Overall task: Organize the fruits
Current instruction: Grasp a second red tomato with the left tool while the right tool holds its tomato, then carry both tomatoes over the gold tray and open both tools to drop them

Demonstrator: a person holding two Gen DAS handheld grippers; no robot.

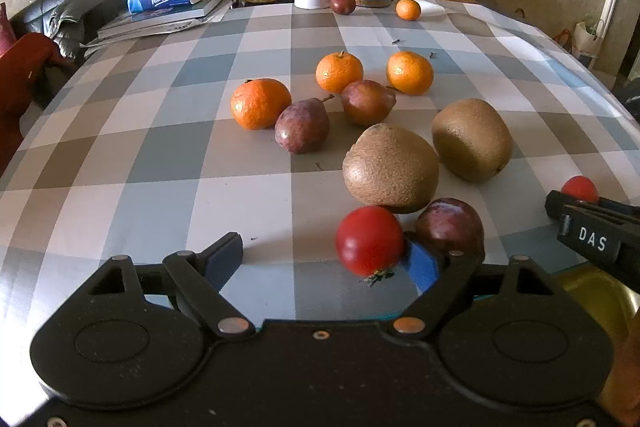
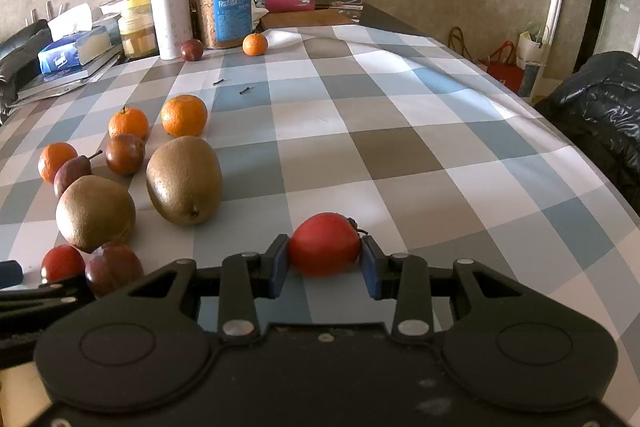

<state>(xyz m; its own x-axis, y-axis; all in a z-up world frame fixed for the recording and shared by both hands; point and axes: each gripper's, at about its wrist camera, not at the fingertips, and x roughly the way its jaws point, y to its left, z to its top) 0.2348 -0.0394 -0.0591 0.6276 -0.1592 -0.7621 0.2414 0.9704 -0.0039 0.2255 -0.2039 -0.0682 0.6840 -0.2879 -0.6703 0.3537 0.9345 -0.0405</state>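
Tomato (image 2: 324, 245) pinched in right tool (image 2: 325, 259), stem end pointing right, long axis crosswise; left tool (image 1: 332, 259) spread, second tomato (image 1: 370, 241) between.

Glossy checked tablecloth (image 1: 160, 163), fuzzy matt kiwis (image 1: 390, 169), dimpled mandarins (image 1: 260, 103), smooth shiny tomato (image 2: 324, 244).

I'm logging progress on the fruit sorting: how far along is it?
Partly done: the fruit lies loosely by kind, with two kiwis side by side and mandarins near pears. In hand: the right gripper is closed on a tomato; the open left gripper has another tomato between its fingers. Left: a plum and mandarin by the jars.
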